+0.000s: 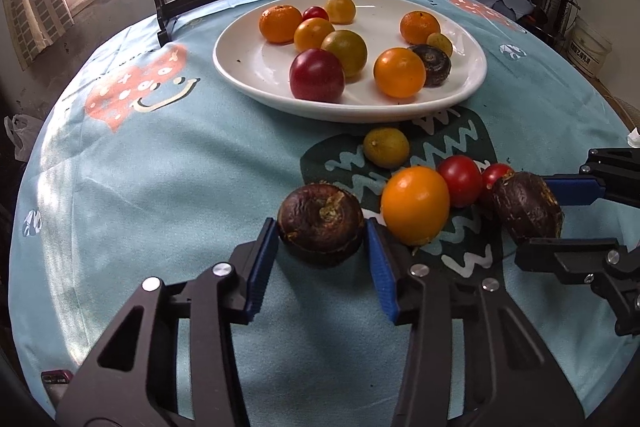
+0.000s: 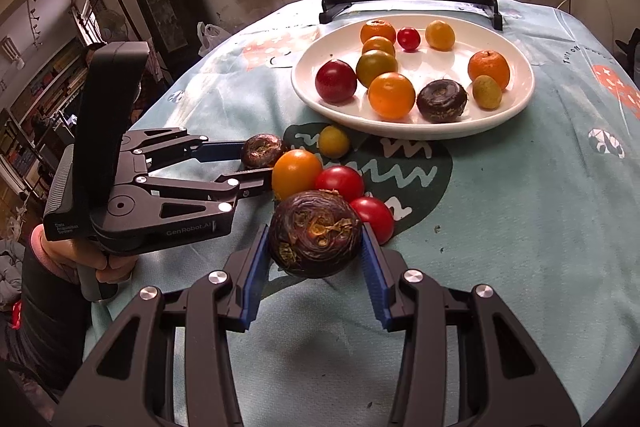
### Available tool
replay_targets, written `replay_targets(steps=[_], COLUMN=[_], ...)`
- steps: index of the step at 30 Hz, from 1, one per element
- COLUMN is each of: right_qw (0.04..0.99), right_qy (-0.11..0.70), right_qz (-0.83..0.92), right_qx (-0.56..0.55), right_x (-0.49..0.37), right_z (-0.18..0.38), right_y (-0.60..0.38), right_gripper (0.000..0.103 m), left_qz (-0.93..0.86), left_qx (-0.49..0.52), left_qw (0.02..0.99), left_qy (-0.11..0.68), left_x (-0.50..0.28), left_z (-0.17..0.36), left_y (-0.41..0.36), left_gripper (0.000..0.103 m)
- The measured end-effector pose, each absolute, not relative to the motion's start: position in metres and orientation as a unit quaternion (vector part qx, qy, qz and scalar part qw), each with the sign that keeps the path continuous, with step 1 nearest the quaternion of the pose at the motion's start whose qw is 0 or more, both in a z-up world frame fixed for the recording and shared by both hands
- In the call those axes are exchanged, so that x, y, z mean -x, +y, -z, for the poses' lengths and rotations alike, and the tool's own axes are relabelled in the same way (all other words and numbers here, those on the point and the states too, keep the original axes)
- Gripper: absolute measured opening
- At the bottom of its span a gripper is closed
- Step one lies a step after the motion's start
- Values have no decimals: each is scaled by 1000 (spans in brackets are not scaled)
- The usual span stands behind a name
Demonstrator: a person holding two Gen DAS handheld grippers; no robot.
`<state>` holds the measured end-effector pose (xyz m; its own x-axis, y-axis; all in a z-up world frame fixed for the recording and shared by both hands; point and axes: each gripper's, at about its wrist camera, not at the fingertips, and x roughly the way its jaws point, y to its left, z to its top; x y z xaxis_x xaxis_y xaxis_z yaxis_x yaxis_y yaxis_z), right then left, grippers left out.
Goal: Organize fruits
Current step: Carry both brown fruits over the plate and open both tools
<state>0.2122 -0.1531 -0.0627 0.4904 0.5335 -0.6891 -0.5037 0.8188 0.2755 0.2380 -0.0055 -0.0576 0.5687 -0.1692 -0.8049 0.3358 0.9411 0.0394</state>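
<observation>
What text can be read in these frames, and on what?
"GenRobot.AI": side of the left tongs.
"Data Acquisition System": small label on its body, barely legible.
Tablecloth lettering near the right edge, starting "TU": too distorted to read.
White bucket print: blurred.

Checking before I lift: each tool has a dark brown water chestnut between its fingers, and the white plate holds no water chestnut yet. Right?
Not quite. Each tool, left tool and right tool, does have a water chestnut between its fingers, but the white plate already holds one dark brown water chestnut, beside the orange citrus. The right wrist view shows it clearly.
</observation>
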Motion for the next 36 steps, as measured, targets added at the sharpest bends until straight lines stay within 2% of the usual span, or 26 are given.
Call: replay_targets(steps=[8, 18, 24, 31, 32, 33, 34, 35, 36], right_qw=[870, 927, 930, 925, 925, 927, 929, 932, 933], right_qy=[390, 276, 281, 299, 300, 301, 300, 298, 295], right_qz=[-299, -240, -208, -206, -206, -202, -194, -186, -187], right_qx=[-30, -86, -110, -110, -106, -100, -94, -89, -89], right_x=[-213, -236, -287, -324, -327, -327, -326, -323, -318], right_z=[59, 24, 25, 37, 38, 39, 39, 37, 34], right_y=[-158, -191, -202, -197, -196, -195, -194, -195, -197], right_gripper=[45, 45, 45, 45, 46, 48, 57, 60, 61], left_qz=[136, 115, 84, 67, 60, 49, 39, 31, 27], left_qx=[-86, -54, -34, -12, -12, -12, -11, -11, -10], left_qw=[885, 921, 933, 930, 930, 932, 936, 941, 945], left_qy=[436, 369, 349, 362, 363, 358, 349, 337, 325], left_x=[-236, -243, -284, -323, -324, -322, -318, -312, -303], left_z=[51, 6, -6, 2, 4, 4, 2, -3, -9], left_y=[-4, -18, -28, -27, -27, -26, -24, -22, -20], left_gripper=[43, 43, 43, 44, 49, 72, 83, 92, 93])
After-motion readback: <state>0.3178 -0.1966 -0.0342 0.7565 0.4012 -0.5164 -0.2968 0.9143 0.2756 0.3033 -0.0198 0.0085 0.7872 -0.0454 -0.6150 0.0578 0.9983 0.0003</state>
